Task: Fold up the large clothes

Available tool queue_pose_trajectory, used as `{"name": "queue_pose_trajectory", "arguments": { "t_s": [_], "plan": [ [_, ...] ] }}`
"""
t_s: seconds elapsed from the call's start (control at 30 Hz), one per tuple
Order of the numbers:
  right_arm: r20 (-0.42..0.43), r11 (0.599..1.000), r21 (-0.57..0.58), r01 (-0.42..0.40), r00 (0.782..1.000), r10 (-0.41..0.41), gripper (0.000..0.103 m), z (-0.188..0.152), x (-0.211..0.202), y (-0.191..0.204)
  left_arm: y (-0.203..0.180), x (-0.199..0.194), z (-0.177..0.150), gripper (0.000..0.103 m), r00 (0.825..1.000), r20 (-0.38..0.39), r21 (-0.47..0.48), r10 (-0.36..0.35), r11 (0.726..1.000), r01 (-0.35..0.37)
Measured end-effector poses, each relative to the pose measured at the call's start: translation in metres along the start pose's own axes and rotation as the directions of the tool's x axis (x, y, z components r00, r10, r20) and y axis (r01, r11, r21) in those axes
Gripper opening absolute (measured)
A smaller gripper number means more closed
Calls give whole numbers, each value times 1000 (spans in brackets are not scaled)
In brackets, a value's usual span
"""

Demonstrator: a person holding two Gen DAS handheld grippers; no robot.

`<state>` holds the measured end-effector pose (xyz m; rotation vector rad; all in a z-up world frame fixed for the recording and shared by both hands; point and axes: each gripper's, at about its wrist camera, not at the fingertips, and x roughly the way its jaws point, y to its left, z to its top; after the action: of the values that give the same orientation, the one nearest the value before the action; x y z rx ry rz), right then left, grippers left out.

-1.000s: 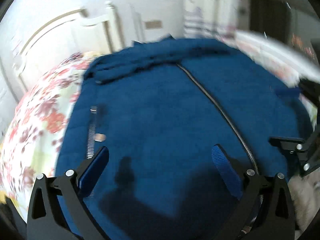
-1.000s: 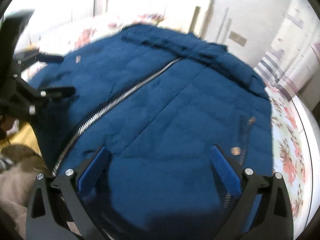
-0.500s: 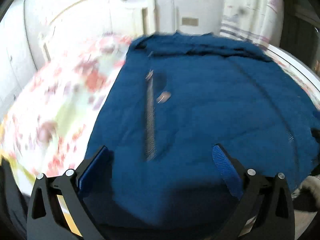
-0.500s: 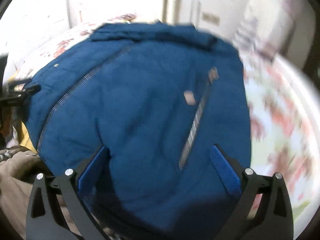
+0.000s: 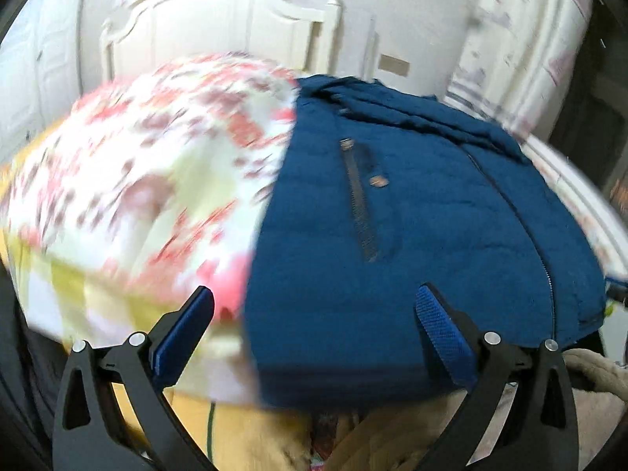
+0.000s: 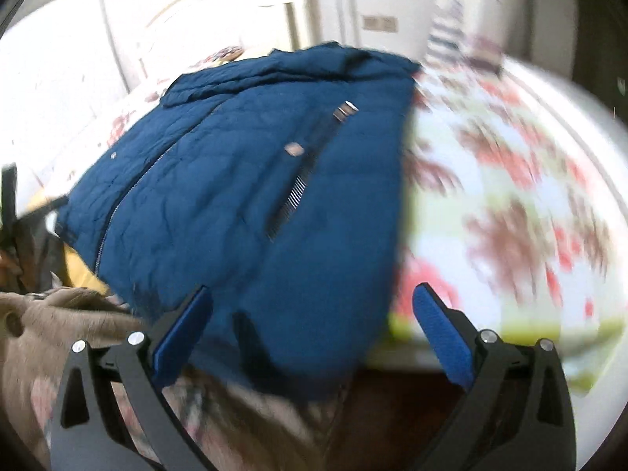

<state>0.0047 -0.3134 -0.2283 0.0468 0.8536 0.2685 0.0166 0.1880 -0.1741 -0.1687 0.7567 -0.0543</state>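
Observation:
A large dark blue quilted jacket [image 5: 412, 235] lies spread flat on a floral bed, zipped down the front, collar toward the headboard; it also shows in the right wrist view [image 6: 255, 204]. My left gripper [image 5: 314, 333] is open and empty, held above the jacket's lower left corner, straddling its side edge. My right gripper [image 6: 310, 329] is open and empty above the jacket's lower right corner, its right finger over the bedsheet. Each side has a zipped chest pocket [image 5: 363, 212].
The floral bedsheet [image 5: 149, 180] lies left of the jacket and, in the right wrist view [image 6: 510, 204], right of it. A white headboard [image 5: 212, 27] stands at the back. Beige and yellow fabric [image 5: 392, 431] lies below the bed's near edge, also in the right wrist view [image 6: 59, 314].
Both grippers have swung outward and back from the jacket's middle: the left to its left hem corner, the right to its right hem corner. Both stayed open.

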Motion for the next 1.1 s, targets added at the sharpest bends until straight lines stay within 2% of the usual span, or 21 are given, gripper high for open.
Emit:
{"name": "queue_pose_trajectory", "arguments": {
  "t_s": [0.13,0.2,0.3,0.4,0.5,0.57,0.6,0.67,0.73,0.77,0.9,0.97,1.03,1.1],
  "plan": [
    [-9,994,83,-66,998,67,97,-30,-4,-16,34,-3,-24,98,998,-34,-121,-62,991,57],
    [-9,989,107,-98,995,100,96,-37,0,-18,41,-3,-30,98,994,-32,-149,-100,984,94],
    [18,969,148,-196,981,195,91,-41,10,-21,44,8,-32,98,988,-27,-169,-153,975,146],
    [36,943,175,-285,958,283,76,-39,22,-20,45,17,-31,98,974,-20,-192,-225,957,217],
    [37,951,150,-269,963,267,65,-39,23,-14,41,21,-30,95,967,-17,-205,-255,947,246],
    [33,953,142,-268,963,266,52,-40,19,-13,40,17,-32,78,958,-24,-191,-285,942,276],
    [30,955,126,-268,963,266,49,-39,13,-11,37,13,-33,55,939,-33,-179,-341,927,330],
    [57,953,73,-295,955,291,42,-37,-3,-6,29,6,-32,52,946,-44,-138,-321,940,312],
    [96,944,41,-328,942,323,42,-34,-15,-3,20,1,-31,52,956,-41,-81,-290,955,286],
    [116,938,35,-345,934,339,42,-30,-17,-1,18,0,-29,52,955,-31,-81,-295,953,292],
    [140,921,32,-387,915,379,44,-12,-11,3,13,-10,-14,52,936,53,-89,-347,932,351],
    [153,916,44,-398,909,388,45,-2,-6,3,14,-9,-4,52,929,74,-92,-364,925,370],
    [158,916,56,-398,909,386,53,4,-5,0,18,-3,6,52,924,89,-115,-371,918,380],
    [150,920,60,-387,915,375,56,7,-4,-1,18,7,14,52,935,78,-118,-346,928,353]
  ]
}}
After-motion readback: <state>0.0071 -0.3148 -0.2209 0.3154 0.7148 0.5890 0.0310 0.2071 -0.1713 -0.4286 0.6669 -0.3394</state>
